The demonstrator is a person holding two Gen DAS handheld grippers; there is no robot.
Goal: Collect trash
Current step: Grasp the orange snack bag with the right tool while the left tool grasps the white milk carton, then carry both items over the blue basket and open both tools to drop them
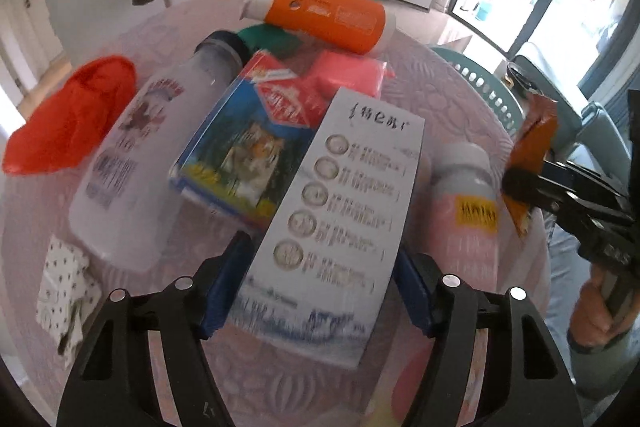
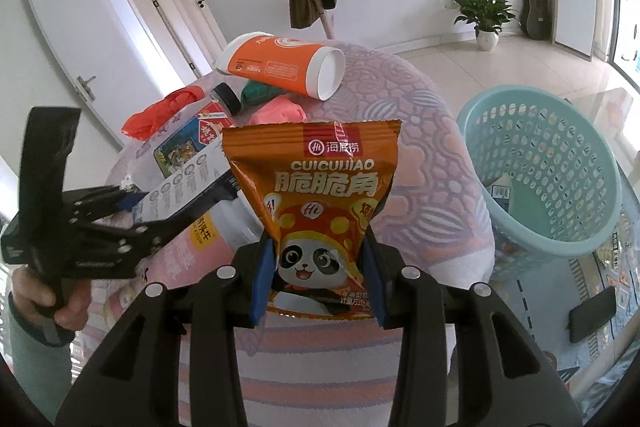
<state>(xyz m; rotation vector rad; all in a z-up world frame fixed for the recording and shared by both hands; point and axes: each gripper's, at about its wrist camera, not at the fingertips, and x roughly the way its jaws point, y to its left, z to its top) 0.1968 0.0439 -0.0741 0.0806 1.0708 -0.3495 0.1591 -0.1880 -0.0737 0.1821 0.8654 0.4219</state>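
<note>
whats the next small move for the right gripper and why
Probably carry the snack packet across to the teal basket and let go. The right gripper is already shut on the packet, clear of the table, and the basket stands open just to its right. This is a judgement from one moment.

Orange panda snack packet upright — white leaflet box flat on clutter.

The left gripper points steeply downward, its blue pads spread either side of a white printed box, with no firm contact discernible. The left hand grasps its handle. The right gripper is clamped on an orange snack packet, held upright; the right hand grips its handle.
</note>
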